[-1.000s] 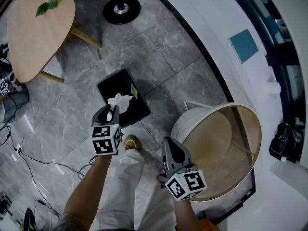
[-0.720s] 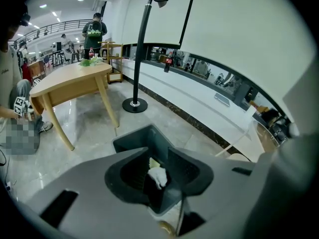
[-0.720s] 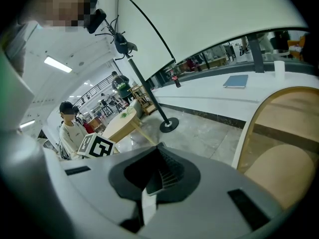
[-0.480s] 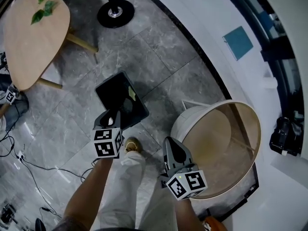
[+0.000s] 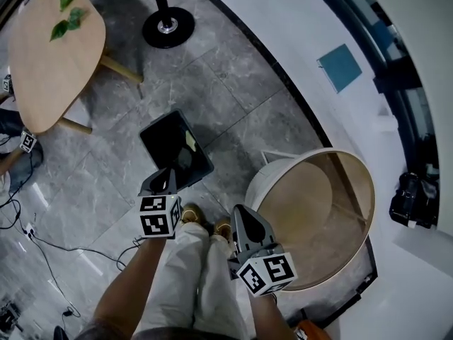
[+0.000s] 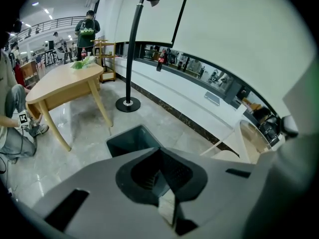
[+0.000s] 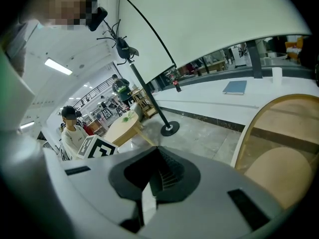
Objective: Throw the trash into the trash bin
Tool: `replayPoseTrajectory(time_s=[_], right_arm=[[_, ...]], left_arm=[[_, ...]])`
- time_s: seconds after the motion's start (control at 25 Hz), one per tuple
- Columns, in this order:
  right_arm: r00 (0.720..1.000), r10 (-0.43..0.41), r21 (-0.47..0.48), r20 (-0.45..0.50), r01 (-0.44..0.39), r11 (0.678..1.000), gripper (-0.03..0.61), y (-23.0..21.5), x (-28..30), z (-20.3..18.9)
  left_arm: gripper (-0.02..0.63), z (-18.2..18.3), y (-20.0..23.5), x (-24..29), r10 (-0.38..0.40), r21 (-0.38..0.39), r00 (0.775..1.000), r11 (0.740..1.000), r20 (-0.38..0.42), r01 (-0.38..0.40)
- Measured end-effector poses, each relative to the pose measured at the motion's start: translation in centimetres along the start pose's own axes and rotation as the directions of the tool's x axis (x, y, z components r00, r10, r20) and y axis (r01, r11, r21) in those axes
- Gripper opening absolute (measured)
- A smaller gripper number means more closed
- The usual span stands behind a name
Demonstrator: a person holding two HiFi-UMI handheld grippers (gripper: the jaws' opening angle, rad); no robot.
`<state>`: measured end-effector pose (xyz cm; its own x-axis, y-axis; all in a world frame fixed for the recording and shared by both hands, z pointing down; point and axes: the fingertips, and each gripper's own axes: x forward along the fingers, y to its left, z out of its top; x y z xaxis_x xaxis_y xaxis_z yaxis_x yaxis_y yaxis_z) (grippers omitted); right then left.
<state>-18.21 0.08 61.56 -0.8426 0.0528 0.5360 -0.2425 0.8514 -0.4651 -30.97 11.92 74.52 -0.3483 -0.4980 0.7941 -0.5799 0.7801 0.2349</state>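
Observation:
The black trash bin (image 5: 164,142) stands open on the grey floor, with a yellowish scrap (image 5: 190,142) lying inside it. No white paper shows in it. My left gripper (image 5: 164,177) hovers over the bin's near edge; its jaws have just been closing and now meet with nothing between them. In the left gripper view the bin (image 6: 130,139) sits just beyond the shut left gripper (image 6: 162,169). My right gripper (image 5: 241,214) hangs further right, above the person's legs, shut and empty. The right gripper view shows the right gripper (image 7: 157,169) with its jaws together.
A round white tub seat with a wooden inside (image 5: 311,204) stands close on the right. A wooden table (image 5: 49,55) and a black stanchion base (image 5: 168,25) lie beyond the bin. Cables (image 5: 42,236) trail over the floor at left. A seated person (image 6: 15,118) is beside the table.
A second ago the left gripper held crumpled white paper over the bin; the paper has left the jaws and they have closed. Both grippers have risen a little.

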Motion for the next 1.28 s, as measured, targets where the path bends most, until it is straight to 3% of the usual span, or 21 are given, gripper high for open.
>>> replayPoseTrajectory(time_s=[0.24, 0.44, 0.68, 0.92, 1.28], right_arm=[[1.000, -0.013, 0.009, 0.007, 0.013, 1.000, 0.014, -0.3, -1.9, 1.4], [1.000, -0.004, 0.004, 0.010, 0.004, 1.000, 0.014, 0.8, -4.9, 3.5], [0.999, 0.035, -0.019, 0.023, -0.034, 0.999, 0.014, 3.8, -9.3, 6.9], [0.992, 0.107, -0.083, 0.071, -0.101, 0.991, 0.014, 8.5, -15.5, 12.3], [0.970, 0.187, -0.193, 0.156, -0.155, 0.969, 0.014, 14.0, -23.4, 18.0]], left_arm=[[0.018, -0.2, -1.8, -2.9, -0.038, -0.005, 0.999, 0.999, -0.029, 0.038], [0.018, 2.2, -4.6, -7.6, -0.073, 0.001, 0.997, 0.997, 0.003, 0.073], [0.018, 7.0, -10.4, -15.3, -0.177, 0.096, 0.982, 0.981, 0.073, 0.170], [0.018, 12.0, -16.2, -25.3, -0.320, 0.247, 0.938, 0.927, 0.129, 0.283], [0.018, 16.7, -21.9, -37.6, -0.454, 0.337, 0.856, 0.869, 0.249, 0.363]])
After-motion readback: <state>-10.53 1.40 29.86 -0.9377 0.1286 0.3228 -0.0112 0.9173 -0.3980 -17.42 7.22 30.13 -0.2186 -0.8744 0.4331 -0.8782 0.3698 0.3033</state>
